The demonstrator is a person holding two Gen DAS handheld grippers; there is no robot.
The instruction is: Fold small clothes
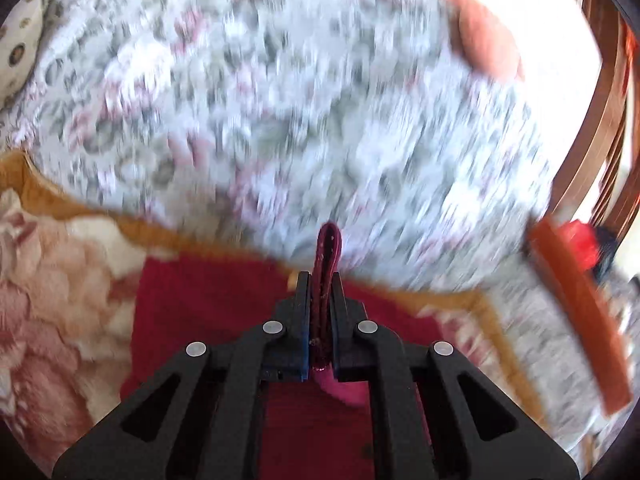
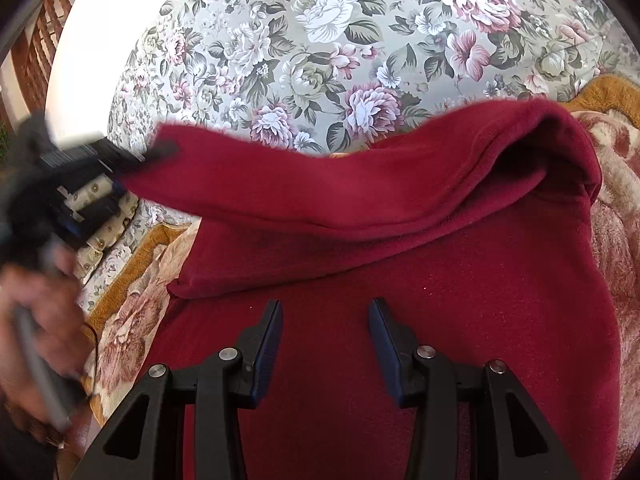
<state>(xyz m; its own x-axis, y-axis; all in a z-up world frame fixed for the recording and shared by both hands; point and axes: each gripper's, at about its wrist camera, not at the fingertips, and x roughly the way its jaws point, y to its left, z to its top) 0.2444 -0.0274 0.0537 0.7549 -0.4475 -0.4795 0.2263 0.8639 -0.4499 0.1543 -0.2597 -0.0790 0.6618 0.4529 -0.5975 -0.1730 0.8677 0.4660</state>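
Note:
A dark red fleece garment lies spread on a floral blanket, and its left corner is lifted off the bed. My left gripper is shut on a fold of this red cloth, which stands up between the pads; the garment hangs below it. From the right wrist view the left gripper shows blurred at the left, holding the raised corner. My right gripper hovers open over the flat middle of the garment, nothing between its fingers.
A grey floral bedspread covers the bed beyond the garment. A plush blanket with an orange border lies beneath the garment. A dotted pillow sits far left, wooden bars at the right. A person's hand holds the left gripper.

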